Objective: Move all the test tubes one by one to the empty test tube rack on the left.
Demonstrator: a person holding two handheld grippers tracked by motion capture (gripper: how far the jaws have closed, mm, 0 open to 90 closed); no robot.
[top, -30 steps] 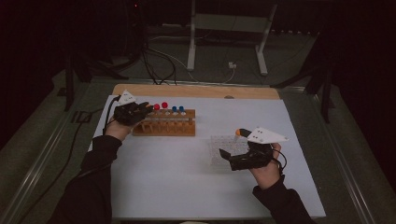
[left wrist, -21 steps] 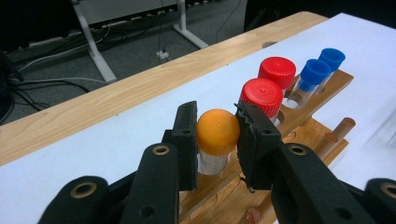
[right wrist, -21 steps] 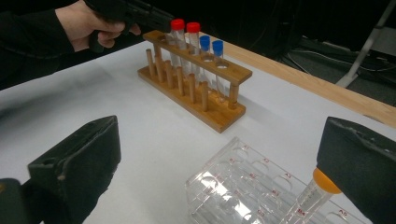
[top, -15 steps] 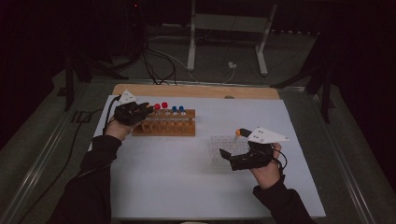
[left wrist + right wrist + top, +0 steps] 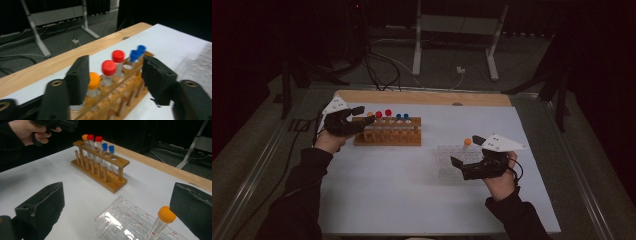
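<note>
Between and just beyond the left claw [image 5: 115,82], whose jaws have just been opening and grip nothing, the orange-capped tube [image 5: 94,81] stands in the wooden rack [image 5: 120,100]. The right claw [image 5: 117,220] gapes wide, empty.

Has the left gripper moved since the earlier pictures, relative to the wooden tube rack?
Yes. The left gripper has lifted slightly off the rack's left end, its jaws just opened with nothing between them.

Two orange-capped tubes [image 5: 86,138] [image 5: 160,223]; two red-capped tubes [image 5: 90,138] [image 5: 98,140]; two blue-capped tubes [image 5: 104,147] [image 5: 111,149]; one wooden rack [image 5: 100,173]; one clear tray [image 5: 120,222].
</note>
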